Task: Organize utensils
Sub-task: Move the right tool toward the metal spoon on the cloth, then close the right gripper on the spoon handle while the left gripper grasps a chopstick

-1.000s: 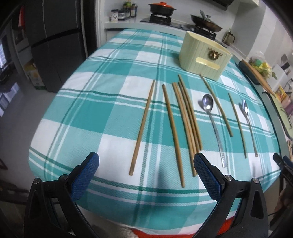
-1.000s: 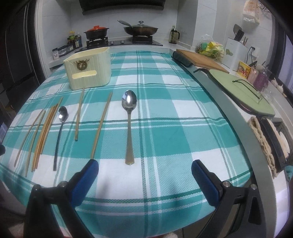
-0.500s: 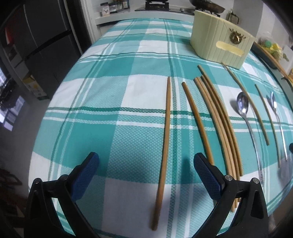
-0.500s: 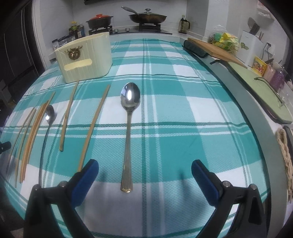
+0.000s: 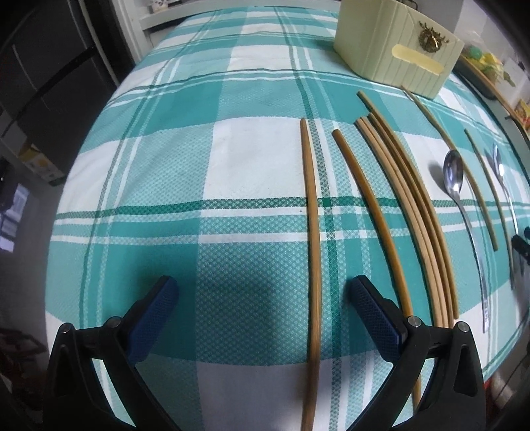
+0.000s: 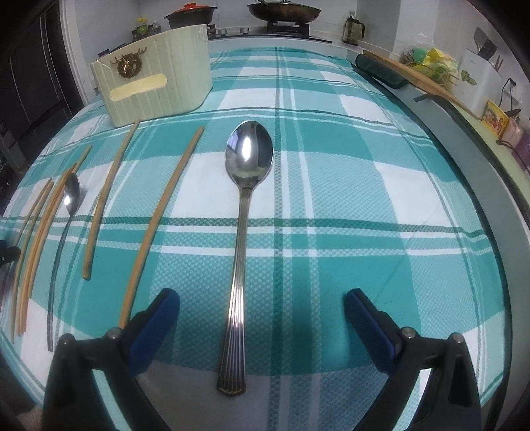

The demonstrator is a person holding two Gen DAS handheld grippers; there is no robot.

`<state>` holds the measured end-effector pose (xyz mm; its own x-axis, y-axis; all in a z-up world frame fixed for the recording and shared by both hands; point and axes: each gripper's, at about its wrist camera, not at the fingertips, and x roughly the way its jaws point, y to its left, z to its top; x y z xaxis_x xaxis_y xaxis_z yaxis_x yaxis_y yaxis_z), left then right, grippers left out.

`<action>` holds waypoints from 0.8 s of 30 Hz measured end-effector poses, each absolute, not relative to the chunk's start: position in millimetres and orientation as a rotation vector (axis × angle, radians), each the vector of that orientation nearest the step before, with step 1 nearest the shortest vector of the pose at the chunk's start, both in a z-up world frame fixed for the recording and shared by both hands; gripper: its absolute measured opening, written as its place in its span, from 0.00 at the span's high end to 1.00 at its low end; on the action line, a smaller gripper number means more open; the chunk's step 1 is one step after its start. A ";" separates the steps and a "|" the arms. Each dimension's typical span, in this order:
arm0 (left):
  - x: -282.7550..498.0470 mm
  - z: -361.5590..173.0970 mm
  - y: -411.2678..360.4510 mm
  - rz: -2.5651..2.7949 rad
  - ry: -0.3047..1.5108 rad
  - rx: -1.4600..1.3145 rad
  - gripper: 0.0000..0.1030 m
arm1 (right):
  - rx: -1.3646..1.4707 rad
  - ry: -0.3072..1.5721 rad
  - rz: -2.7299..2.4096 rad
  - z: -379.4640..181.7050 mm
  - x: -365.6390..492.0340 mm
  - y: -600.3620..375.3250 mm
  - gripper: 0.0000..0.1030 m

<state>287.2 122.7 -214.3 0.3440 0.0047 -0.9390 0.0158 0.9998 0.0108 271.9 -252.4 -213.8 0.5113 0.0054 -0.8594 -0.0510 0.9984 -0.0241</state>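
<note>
Several wooden chopsticks and two steel spoons lie in a row on a teal checked tablecloth point(image 5: 165, 165). My left gripper point(image 5: 261, 315) is open just above the cloth, straddling the leftmost chopstick point(image 5: 313, 265). Right of it lie another chopstick point(image 5: 374, 215), a bundle of chopsticks point(image 5: 417, 212) and a small spoon point(image 5: 458, 189). My right gripper point(image 6: 261, 318) is open with the handle of the large spoon point(image 6: 241, 238) between its fingers. A cream utensil holder point(image 6: 155, 86) stands at the back, also seen as the holder point(image 5: 397, 49) in the left view.
Two separate chopsticks point(image 6: 106, 195) lie left of the large spoon, plus the small spoon point(image 6: 68, 212). A stove with pots point(image 6: 285, 13) is behind the table. A cutting board point(image 6: 420, 79) and a grey counter edge point(image 6: 497, 199) run along the right.
Both grippers have moved forward and lower toward the table. The leftmost chopstick now sits between the left fingers, the large spoon's handle between the right ones. Nothing on the cloth has moved.
</note>
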 end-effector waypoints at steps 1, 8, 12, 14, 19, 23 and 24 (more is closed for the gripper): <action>291.3 -214.2 122.7 -0.024 1.243 0.024 0.00 | -0.052 1.036 0.039 -213.7 274.1 -252.6 0.02; 341.4 -207.9 103.3 -0.085 1.247 0.075 0.17 | -0.097 1.027 0.101 -207.2 326.1 -241.6 0.30; 364.2 -200.2 89.4 -0.113 1.239 0.082 0.57 | -0.080 1.028 0.068 -206.3 363.6 -240.7 0.39; 368.0 -197.6 82.4 -0.125 1.237 0.088 0.81 | -0.073 1.023 0.055 -204.6 374.2 -239.2 0.58; 366.1 -192.4 84.3 -0.127 1.195 0.052 0.96 | -0.077 1.005 0.049 -203.9 381.7 -236.1 0.60; 345.2 -156.1 91.2 -0.139 1.088 -0.016 0.96 | -0.016 0.970 0.081 -188.8 371.7 -243.0 0.60; 338.8 -141.6 92.0 -0.141 1.049 -0.028 0.96 | -0.014 0.951 0.093 -181.1 366.1 -243.0 0.60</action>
<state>338.8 92.0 -141.6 0.4903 -0.1297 -0.8619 0.1028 0.9906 -0.0906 366.1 -243.0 -181.1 0.5769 0.0738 -0.8135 -0.0860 0.9959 0.0293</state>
